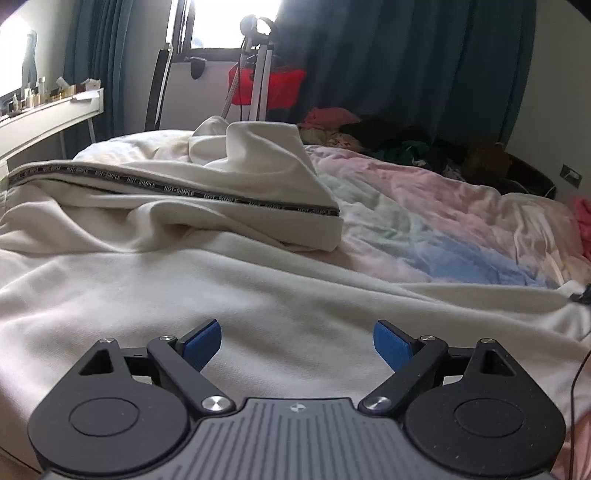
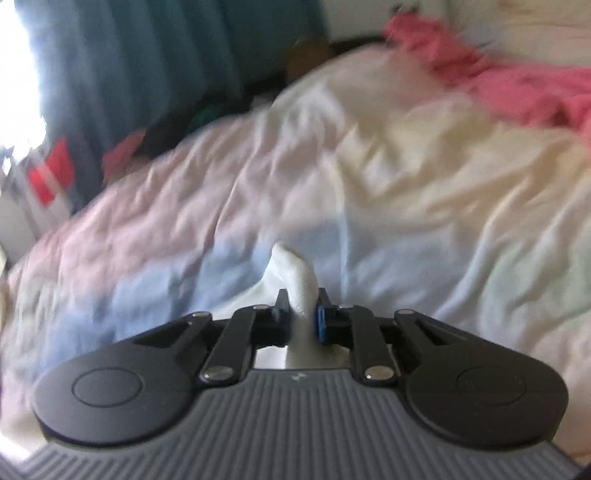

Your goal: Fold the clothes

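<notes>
Right gripper (image 2: pixel 300 314): clamped on a bunched white cloth edge (image 2: pixel 295 269); thin bite, we judge it may slip. Left gripper (image 1: pixel 297 345): jaws apart over the cream trimmed garment (image 1: pixel 177 236) on the pastel bedspread (image 1: pixel 424 218); beyond, loose clothes pile (image 1: pixel 369 136).

Pastel bed (image 1: pixel 443 206), cream garment (image 1: pixel 184 288) spread on it

Blown-out window (image 1: pixel 229 22) glare; motion-blurred right wrist view.

Cream garment (image 1: pixel 207 280) with black lettered stripe, spread rumpled on bed; bunched white fold (image 2: pixel 301 284) pinched upright.
</notes>
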`<action>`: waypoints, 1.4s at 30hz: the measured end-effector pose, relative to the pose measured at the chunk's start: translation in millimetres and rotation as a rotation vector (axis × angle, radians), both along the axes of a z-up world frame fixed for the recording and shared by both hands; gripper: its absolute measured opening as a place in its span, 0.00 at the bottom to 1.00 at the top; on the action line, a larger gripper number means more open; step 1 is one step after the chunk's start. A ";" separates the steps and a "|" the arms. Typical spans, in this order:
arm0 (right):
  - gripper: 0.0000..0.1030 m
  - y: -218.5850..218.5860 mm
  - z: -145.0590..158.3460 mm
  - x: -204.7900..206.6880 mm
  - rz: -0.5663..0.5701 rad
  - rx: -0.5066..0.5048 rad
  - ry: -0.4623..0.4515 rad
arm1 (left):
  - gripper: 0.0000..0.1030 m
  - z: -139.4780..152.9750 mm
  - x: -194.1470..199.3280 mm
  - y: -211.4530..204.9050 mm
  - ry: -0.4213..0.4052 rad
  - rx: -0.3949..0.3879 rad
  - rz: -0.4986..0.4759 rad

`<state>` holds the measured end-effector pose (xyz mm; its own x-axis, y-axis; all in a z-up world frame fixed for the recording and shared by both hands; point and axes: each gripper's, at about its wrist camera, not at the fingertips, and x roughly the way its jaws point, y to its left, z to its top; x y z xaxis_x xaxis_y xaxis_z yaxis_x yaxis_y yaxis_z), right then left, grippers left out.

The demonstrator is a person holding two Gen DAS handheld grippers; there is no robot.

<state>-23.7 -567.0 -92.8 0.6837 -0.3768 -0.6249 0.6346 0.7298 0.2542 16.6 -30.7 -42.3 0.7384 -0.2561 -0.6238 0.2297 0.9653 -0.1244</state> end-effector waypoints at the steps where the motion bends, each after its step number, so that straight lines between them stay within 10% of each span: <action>1: 0.15 1.0 1.6 -0.7 -0.013 -0.012 0.001 | 0.88 0.8 -0.9 1.5 -0.002 0.000 0.005; 8: 0.22 8.7 13.7 -6.1 -0.106 -0.090 0.004 | 0.88 1.5 -1.7 6.5 -0.016 0.020 0.024; 13: 0.67 29.9 39.9 -18.9 -0.139 -0.057 -0.048 | 0.88 1.1 -5.6 3.2 -0.040 0.048 0.017; 23: 0.67 168.1 102.5 -34.0 0.181 0.020 -0.197 | 0.88 1.1 22.7 -38.6 -0.054 0.162 -0.071; 35: 0.67 194.1 79.2 -27.4 0.104 -0.003 -0.246 | 0.88 0.3 220.3 -192.3 -0.241 0.336 0.002; 42: 0.68 175.6 38.6 19.1 0.037 -0.016 -0.194 | 0.88 -30.6 342.0 -229.6 -0.265 0.542 0.247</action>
